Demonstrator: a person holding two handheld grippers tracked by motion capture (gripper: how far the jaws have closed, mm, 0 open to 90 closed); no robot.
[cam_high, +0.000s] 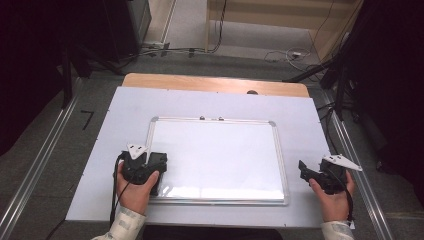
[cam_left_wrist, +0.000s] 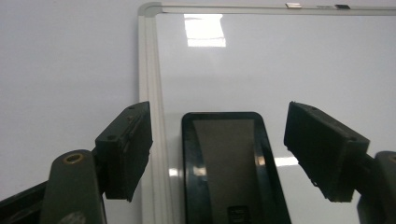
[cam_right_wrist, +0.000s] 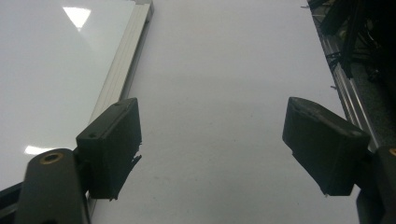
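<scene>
A white-surfaced whiteboard with a silver frame lies flat in the middle of the table. On its near left corner rests a black oblong eraser, lying lengthwise just inside the frame. My left gripper hovers over it; in the left gripper view the left gripper has its jaws spread either side of the eraser, and the pads stand clear of it. My right gripper rests to the right of the board, held in a hand. In the right gripper view the right gripper is open over bare table cover.
A white sheet covers the wooden table. The whiteboard frame runs just left of the right gripper. Metal rails flank the table. Cables and dark stands lie on the floor beyond the far edge.
</scene>
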